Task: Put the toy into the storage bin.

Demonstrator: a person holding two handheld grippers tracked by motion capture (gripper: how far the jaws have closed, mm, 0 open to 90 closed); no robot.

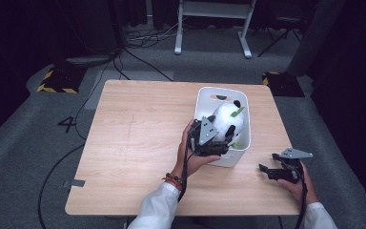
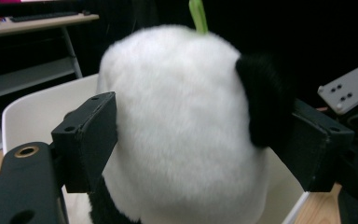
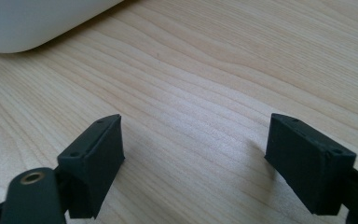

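Observation:
A white and black panda plush point(image 1: 226, 119) with a green leaf point(image 1: 237, 112) sits in a white plastic bin point(image 1: 205, 95) on the wooden table point(image 1: 133, 143). My left gripper point(image 1: 221, 136) reaches over the bin's near rim. In the left gripper view its jaws press against both sides of the panda point(image 2: 182, 130), one on white fur and one on a black ear, so my left gripper point(image 2: 205, 135) is shut on it. My right gripper point(image 1: 268, 162) rests low at the table's front right, apart from the bin. In the right gripper view it point(image 3: 193, 144) stands open over bare wood.
The bin's rounded corner point(image 3: 28, 23) lies ahead of the right gripper. The right gripper's grey plate point(image 2: 349, 86) shows beyond the panda. Behind the table are a white desk frame point(image 1: 214, 14), floor cables point(image 1: 143, 62) and yellow-black striped bases point(image 1: 57, 81).

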